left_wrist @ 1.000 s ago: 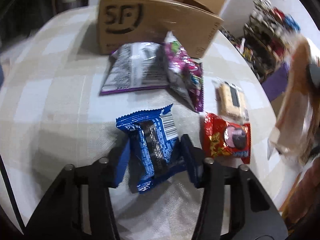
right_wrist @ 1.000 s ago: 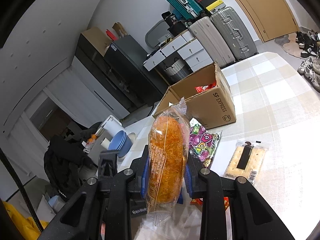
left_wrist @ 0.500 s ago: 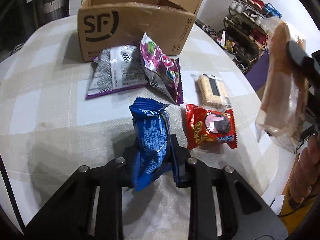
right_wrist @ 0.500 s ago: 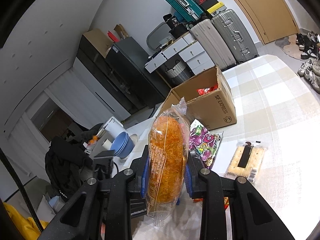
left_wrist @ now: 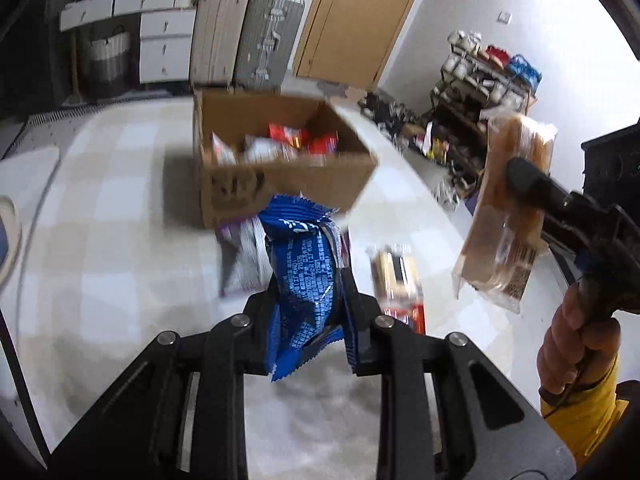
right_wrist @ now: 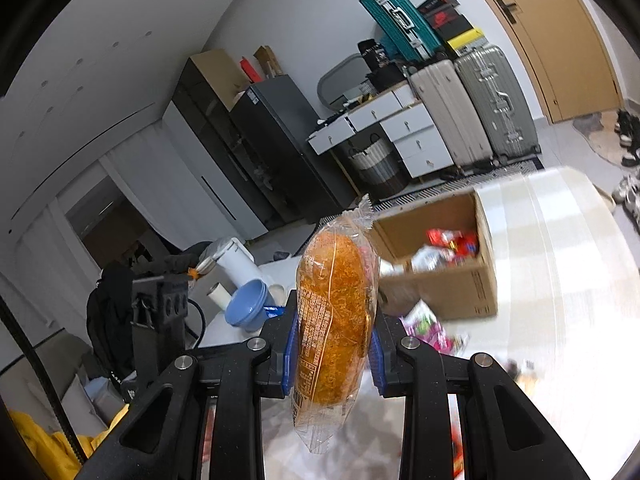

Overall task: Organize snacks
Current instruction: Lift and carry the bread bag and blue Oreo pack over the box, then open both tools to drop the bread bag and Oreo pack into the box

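My left gripper (left_wrist: 310,312) is shut on a blue snack packet (left_wrist: 306,280), held upright above the checked table (left_wrist: 100,260). Clamped in my right gripper (right_wrist: 332,344) is a clear bag with an orange bun (right_wrist: 334,320); the left wrist view shows the same bun bag (left_wrist: 508,216) at the right, above the table's edge. Beyond both packets stands an open cardboard box (left_wrist: 280,168) with several red and white snack packs inside, seen too in the right wrist view as the box (right_wrist: 444,284).
On the table lie a purple-edged silver bag (left_wrist: 240,264), a cracker pack (left_wrist: 394,272), a red pack (left_wrist: 408,314) and a pink bag (right_wrist: 424,324). A blue bowl (right_wrist: 248,308) and white jug (right_wrist: 236,260) stand at the left. Suitcases, drawers and a shoe rack (left_wrist: 480,92) lie beyond.
My left gripper closed on the blue packet and lifted it off the table, tipping up toward the box. The right gripper rose with the bun bag still in it.
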### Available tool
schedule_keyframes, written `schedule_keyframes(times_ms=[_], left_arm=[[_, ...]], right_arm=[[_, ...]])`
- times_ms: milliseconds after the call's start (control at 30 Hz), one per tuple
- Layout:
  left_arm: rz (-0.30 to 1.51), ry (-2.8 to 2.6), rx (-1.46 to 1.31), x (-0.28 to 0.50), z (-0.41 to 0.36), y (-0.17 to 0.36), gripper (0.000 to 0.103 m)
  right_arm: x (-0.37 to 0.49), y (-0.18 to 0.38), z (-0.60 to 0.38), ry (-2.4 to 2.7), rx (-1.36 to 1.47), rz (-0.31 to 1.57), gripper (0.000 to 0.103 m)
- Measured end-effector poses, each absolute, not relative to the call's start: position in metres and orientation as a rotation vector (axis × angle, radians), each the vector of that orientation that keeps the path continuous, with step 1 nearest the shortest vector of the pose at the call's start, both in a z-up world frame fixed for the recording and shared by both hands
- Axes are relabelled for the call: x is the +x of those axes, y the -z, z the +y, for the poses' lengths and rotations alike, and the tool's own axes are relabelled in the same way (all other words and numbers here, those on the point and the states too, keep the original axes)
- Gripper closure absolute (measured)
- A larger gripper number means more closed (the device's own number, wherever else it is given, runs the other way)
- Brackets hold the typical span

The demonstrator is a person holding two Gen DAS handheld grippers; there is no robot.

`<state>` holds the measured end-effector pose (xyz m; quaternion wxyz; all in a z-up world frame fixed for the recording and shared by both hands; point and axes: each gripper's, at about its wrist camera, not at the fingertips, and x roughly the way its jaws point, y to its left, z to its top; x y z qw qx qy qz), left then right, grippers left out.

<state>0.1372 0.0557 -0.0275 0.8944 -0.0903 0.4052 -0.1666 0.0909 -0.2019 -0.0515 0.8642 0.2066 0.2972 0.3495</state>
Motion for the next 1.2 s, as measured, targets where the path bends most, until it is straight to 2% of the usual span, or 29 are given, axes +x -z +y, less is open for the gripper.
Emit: schedule_keyframes(times_ms=[267, 533, 833, 1200], left_arm=[[0.775, 0.336, -0.200, 0.192, 0.085, -0.031, 0.081], [0.794, 0.310, -0.201, 0.285, 0.094, -0.045, 0.081], [0.863, 0.286, -0.141, 0.364, 0.065, -0.016, 0.081], [0.908, 0.279, -0.074, 0.402, 0.023, 0.027, 0.081]], right_arm=[[0.154, 0.013, -0.175, -0.734, 0.378, 0.632, 0.074], [0.224, 0.007, -0.148, -0.697, 0.326, 0.670, 0.074], [0.285, 0.038, -0.130, -0.633, 0.277, 0.767, 0.074], [0.326, 0.081, -0.127, -0.574, 0.232, 0.861, 0.074]])
